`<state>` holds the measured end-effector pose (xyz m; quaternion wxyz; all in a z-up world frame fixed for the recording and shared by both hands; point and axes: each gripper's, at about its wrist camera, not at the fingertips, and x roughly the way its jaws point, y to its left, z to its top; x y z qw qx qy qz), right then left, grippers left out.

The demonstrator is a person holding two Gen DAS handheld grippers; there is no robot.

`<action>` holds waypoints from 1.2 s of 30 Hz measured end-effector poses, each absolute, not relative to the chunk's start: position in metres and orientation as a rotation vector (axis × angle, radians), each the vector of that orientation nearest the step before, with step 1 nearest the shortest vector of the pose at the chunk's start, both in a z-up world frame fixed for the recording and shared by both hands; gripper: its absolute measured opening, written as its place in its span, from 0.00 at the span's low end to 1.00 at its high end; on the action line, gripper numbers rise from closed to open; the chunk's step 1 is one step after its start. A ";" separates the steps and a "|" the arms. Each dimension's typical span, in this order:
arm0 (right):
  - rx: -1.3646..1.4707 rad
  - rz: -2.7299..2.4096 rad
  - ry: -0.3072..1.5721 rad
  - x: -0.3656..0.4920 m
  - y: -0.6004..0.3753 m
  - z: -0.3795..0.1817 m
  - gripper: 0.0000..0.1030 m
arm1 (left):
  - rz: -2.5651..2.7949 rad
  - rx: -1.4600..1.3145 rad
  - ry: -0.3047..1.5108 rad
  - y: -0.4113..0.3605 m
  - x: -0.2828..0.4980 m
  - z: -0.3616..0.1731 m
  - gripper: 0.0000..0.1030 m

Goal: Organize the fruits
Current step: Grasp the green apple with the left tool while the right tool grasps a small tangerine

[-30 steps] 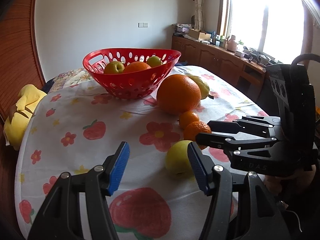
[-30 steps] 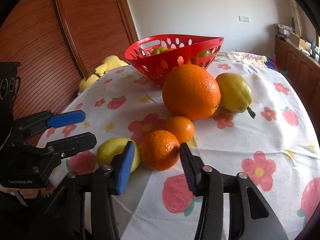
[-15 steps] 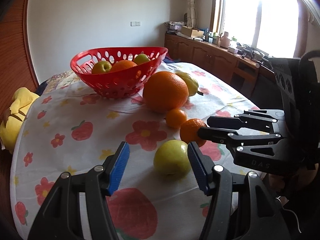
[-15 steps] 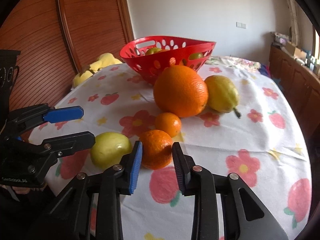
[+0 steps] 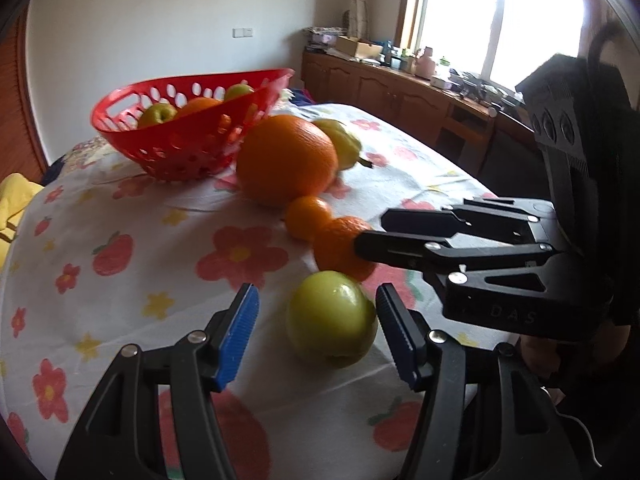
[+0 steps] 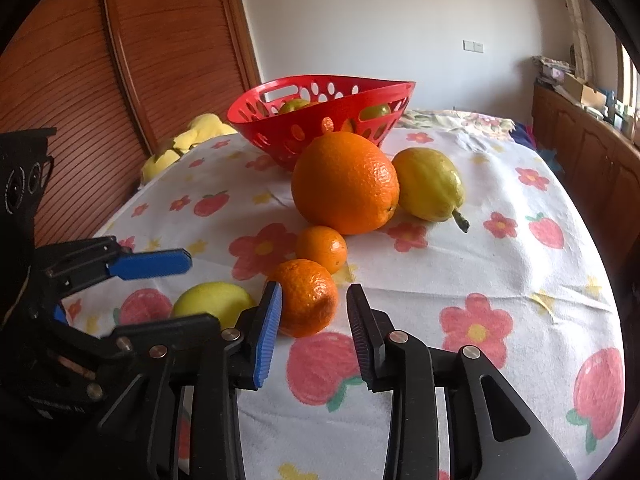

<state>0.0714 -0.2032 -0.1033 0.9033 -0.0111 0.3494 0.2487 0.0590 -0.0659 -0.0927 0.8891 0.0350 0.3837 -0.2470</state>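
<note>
At the near edge of the worktop | my left tool has closed in to bracket the green apple, jaws wide, no contact | my right tool has narrowed around the mandarin, gap remains, nothing held | red basket far, both fruits awaiting grasp

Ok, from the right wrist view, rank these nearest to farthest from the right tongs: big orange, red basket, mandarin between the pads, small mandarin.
1. Mandarin between the pads: sitting inside the open right tongs, by the blue pad.
2. Small mandarin: just behind it.
3. Big orange: further back, centre, beside the pear.
4. Red basket: farthest, behind the orange.
</note>
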 end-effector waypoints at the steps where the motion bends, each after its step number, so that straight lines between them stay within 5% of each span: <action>1: -0.022 0.514 0.722 0.071 -0.203 -0.103 0.33 | -0.522 0.072 0.803 -0.068 0.059 -0.094 0.59; 4: -0.018 0.513 0.722 0.071 -0.205 -0.103 0.33 | -0.554 0.078 0.827 -0.074 0.058 -0.101 0.58; 6: -0.014 0.515 0.724 0.071 -0.206 -0.103 0.34 | -0.578 0.076 0.828 -0.078 0.056 -0.103 0.48; 36: -0.072 0.618 0.801 0.094 -0.161 -0.115 0.45 | -0.325 0.061 0.748 0.000 0.067 -0.081 0.47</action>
